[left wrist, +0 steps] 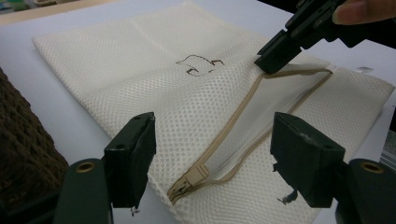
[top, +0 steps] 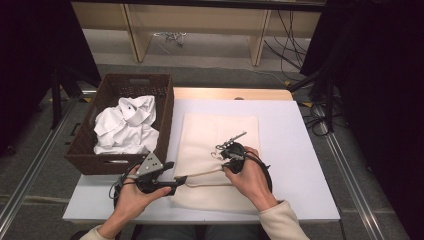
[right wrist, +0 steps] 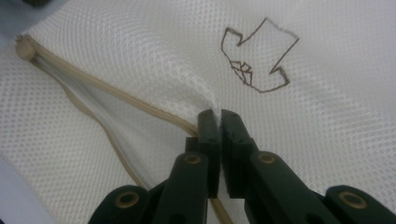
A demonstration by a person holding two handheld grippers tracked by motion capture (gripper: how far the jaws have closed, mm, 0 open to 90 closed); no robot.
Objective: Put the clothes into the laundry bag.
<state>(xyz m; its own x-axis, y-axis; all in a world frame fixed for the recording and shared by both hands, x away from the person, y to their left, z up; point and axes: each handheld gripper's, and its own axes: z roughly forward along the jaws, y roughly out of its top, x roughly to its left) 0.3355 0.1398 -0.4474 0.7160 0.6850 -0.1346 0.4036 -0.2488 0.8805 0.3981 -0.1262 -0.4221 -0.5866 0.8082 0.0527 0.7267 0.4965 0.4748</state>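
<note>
A cream mesh laundry bag [top: 220, 131] lies flat on the white table, its tan zipper [left wrist: 243, 116] partly undone near the front edge. My right gripper [top: 223, 165] is shut on the upper edge of the zipper opening [right wrist: 187, 125] and pinches the mesh beside the tape; its tips [right wrist: 219, 114] meet just below a brown outline mark [right wrist: 257, 60]. My left gripper [left wrist: 212, 122] stands open at the bag's near left corner. Its jaws straddle the zipper pull [left wrist: 194, 176] without touching it. From above, the left gripper [top: 172, 177] sits at the zipper's left end.
A dark wicker basket [top: 166, 120] holding crumpled white clothing [top: 125, 125] stands against the table's left side, close to my left hand. The white tabletop [top: 300, 165] stretches out to the right of the bag. Wooden furniture legs and cables lie beyond the far edge.
</note>
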